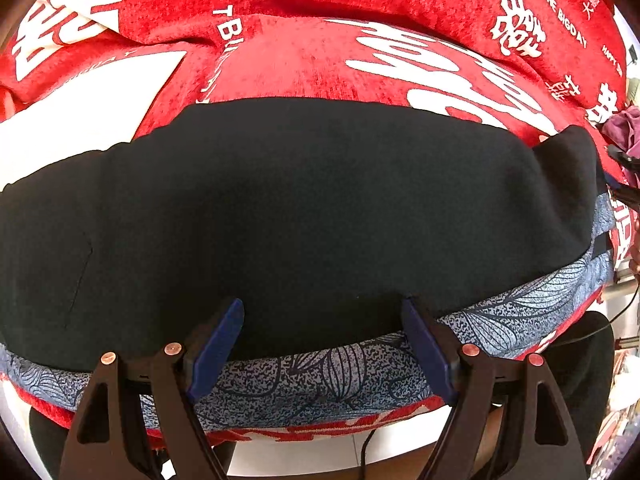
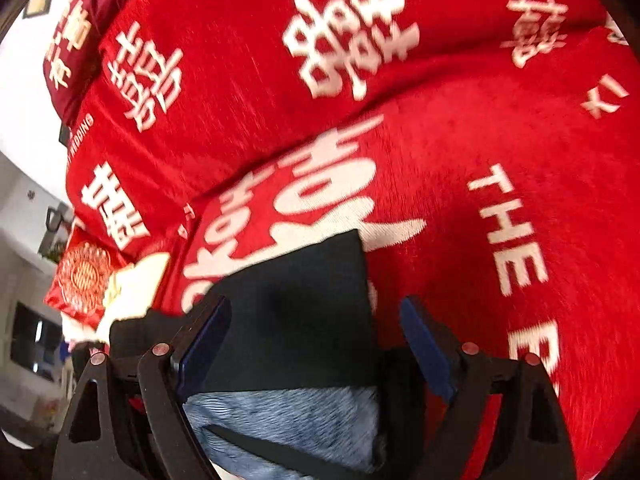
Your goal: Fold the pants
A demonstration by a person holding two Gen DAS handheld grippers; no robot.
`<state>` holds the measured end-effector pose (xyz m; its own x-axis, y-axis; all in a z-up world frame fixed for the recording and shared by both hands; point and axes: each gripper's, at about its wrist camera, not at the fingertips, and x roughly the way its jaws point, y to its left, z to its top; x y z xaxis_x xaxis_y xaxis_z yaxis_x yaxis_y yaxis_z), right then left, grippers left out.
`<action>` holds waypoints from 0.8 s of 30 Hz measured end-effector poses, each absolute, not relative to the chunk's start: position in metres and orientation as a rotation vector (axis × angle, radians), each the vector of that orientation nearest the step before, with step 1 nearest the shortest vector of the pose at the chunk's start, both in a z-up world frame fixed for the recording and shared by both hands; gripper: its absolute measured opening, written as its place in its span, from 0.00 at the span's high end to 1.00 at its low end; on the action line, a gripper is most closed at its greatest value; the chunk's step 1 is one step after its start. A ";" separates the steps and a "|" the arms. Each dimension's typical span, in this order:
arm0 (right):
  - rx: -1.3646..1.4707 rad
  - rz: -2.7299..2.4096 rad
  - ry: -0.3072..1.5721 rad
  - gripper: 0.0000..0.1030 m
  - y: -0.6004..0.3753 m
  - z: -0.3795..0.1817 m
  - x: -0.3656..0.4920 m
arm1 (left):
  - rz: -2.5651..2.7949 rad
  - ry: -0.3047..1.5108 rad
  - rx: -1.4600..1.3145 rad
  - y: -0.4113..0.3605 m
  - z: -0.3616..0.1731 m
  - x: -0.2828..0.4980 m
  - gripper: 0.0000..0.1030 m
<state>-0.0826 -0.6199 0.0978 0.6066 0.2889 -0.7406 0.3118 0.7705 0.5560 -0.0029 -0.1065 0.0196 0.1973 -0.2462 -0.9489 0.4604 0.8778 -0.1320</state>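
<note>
Nearest in the left wrist view: left gripper [image 1: 322, 350], blue pads spread wide over the near hem of the black fabric pants [image 1: 304, 216], nothing pinched between them (released, hovering at the edge). Beneath that hem, a band of blue-grey leaf-printed cloth [image 1: 320, 376], then the red plush cover with white lettering [image 1: 304, 56] spreading beyond, over what looks like a sofa or bed. Pants laid flat in a broad dark slab, apparently folded over at least once; far right corner a little rumpled. Probably one more fold left, plus smoothing.

In the right wrist view: right gripper [image 2: 316, 354] likewise released, jaws apart, a squared corner of the pants [image 2: 304, 300] between the fingers but unpinched. Picture blurred. Left gripper aimed steeply down at the cloth, right one tilted less steeply, across the corner.
</note>
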 end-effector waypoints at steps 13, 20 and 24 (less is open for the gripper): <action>0.657 0.118 0.859 0.81 -0.592 0.128 -0.099 | -0.476 1.283 0.227 -0.114 0.019 -0.002 0.16; 0.650 -0.056 0.849 0.85 -0.561 0.229 -0.140 | -0.499 1.282 0.194 -0.109 0.024 0.000 0.16; 0.634 -0.161 0.919 0.85 -0.553 0.233 -0.147 | -0.502 1.285 0.174 -0.107 0.024 0.003 0.16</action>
<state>-0.1466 -0.5526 0.2333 0.6088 0.1330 -0.7821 0.3905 0.8079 0.4413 0.0026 -0.1065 0.0243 0.1924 -0.2605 -0.9461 0.4503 0.8801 -0.1507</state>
